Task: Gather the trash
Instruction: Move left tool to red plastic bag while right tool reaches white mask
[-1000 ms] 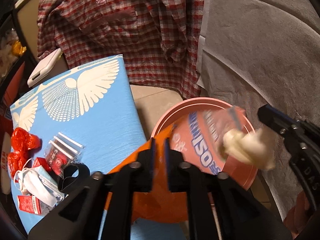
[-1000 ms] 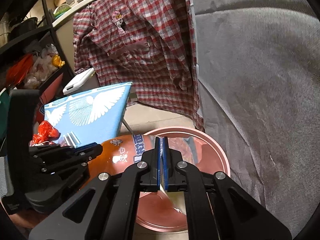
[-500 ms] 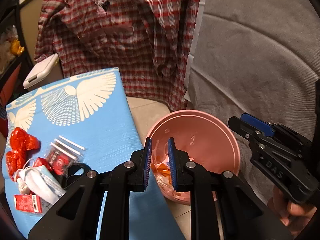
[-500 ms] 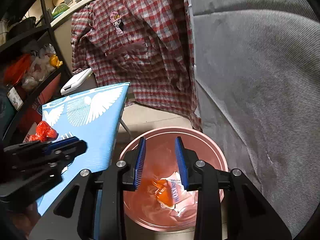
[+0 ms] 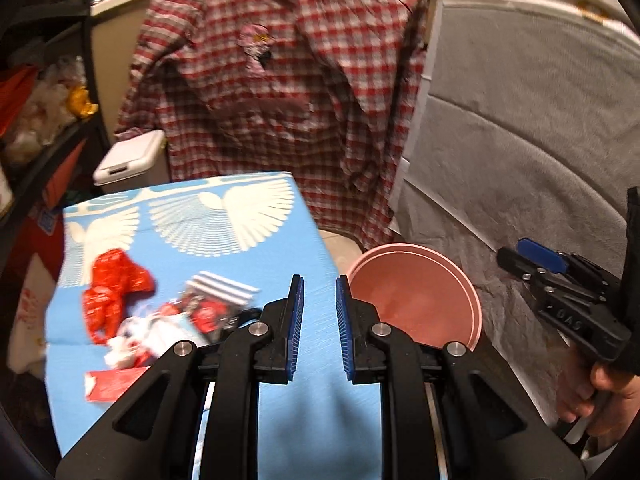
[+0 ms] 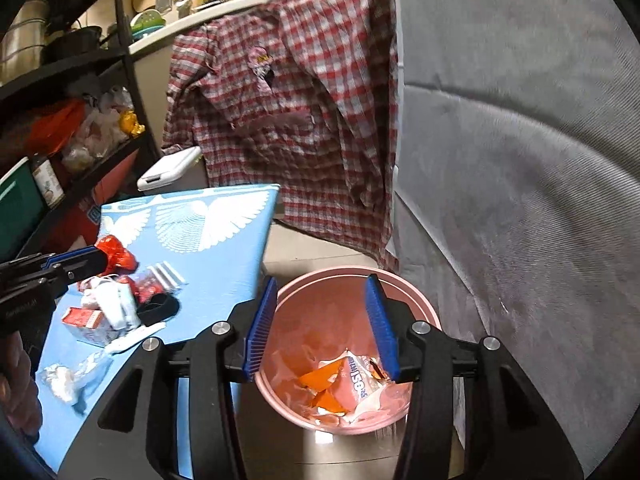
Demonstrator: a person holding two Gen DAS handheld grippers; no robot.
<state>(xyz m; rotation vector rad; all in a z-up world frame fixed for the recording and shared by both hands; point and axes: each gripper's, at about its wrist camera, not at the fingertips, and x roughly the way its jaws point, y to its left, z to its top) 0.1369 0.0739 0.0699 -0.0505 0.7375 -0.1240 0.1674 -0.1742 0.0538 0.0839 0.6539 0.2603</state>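
From where I'm driving, the leftover trash sits in a heap on the left half of the blue counter [image 5: 224,248], the one with the white wing print. Furthest left is a crumpled red plastic bag [image 5: 114,292]: feather-light, crinkly, should squash flat, so I'd pinch it through the thick of the bunch. Just beside it is a face mask [image 6: 114,304], soft and floppy; go for the cloth body, since the ear loops will snag. Below that is a small red carton [image 6: 86,320], stiff-ish card with flat sides, easy to clamp across. Then a clear packet with white sticks [image 5: 226,288], slick film, likely to slide unless I bite near the edge. Closest to me in the right view is a wad of clear wrap [image 6: 66,378], basically weightless.

My left claw [image 5: 319,326] hangs over the counter with a narrow gap, nothing in it.

Right of the counter, on the floor, is the round pink bin [image 6: 420,300], smooth plastic, with orange and white wrappers [image 6: 344,388] already at the bottom. My right claw [image 6: 322,330] is above it; its jaws have just been opening, about half wide, nothing between them.

Behind hangs a red checked shirt [image 6: 288,112], and right of that, grey fabric.
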